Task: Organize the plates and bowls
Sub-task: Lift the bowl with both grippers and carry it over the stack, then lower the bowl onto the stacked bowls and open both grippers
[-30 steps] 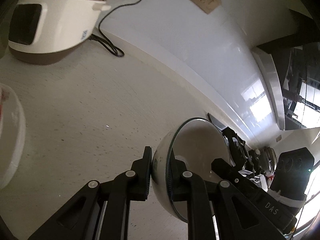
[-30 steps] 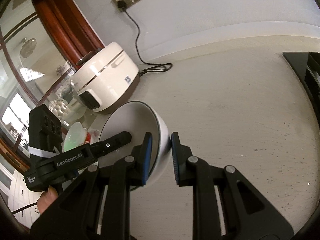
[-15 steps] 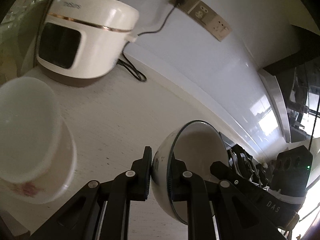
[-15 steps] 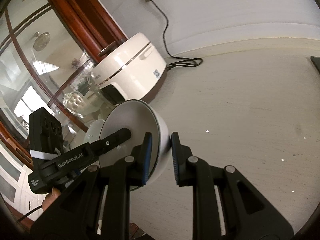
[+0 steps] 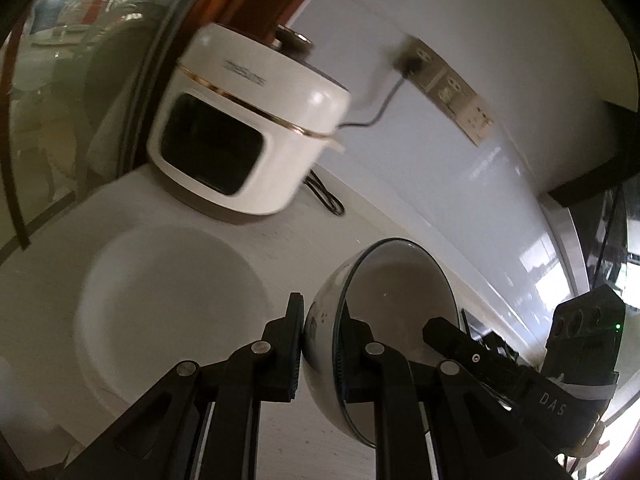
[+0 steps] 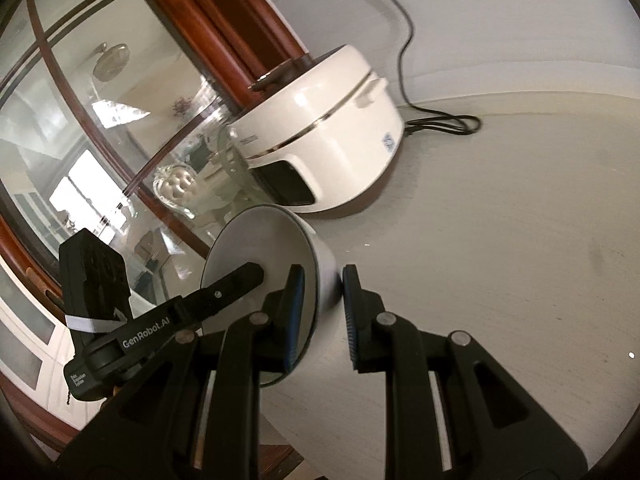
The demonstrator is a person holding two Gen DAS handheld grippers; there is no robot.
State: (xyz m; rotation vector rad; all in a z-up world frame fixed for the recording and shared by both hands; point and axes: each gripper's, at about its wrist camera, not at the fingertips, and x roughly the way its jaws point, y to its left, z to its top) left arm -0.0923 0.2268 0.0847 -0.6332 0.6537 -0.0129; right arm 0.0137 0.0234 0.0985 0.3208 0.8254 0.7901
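Note:
A white bowl (image 5: 396, 320) with a dark rim hangs tilted on its side above the pale counter (image 5: 320, 248). My left gripper (image 5: 320, 348) is shut on one side of its wall. The right gripper (image 6: 322, 312) is shut on the opposite side of the same white bowl (image 6: 260, 248). Each wrist view shows the other gripper reaching in: the right one (image 5: 452, 332) across the bowl's mouth, and the left one (image 6: 240, 280) likewise. A larger white bowl (image 5: 168, 304) stands on the counter just left of and below the held one.
A white rice cooker (image 5: 244, 128) stands near the wall behind the bowls, its black cord (image 6: 444, 124) coiled on the counter and plugged into a wall socket strip (image 5: 448, 84). A wood-framed glass door (image 6: 120, 120) borders the counter's left end. Bare counter (image 6: 520, 240) stretches right.
Both grippers have carried the held bowl leftward along the counter toward the rice cooker. The larger white bowl now lies close beside the left gripper. Both grips are unchanged.

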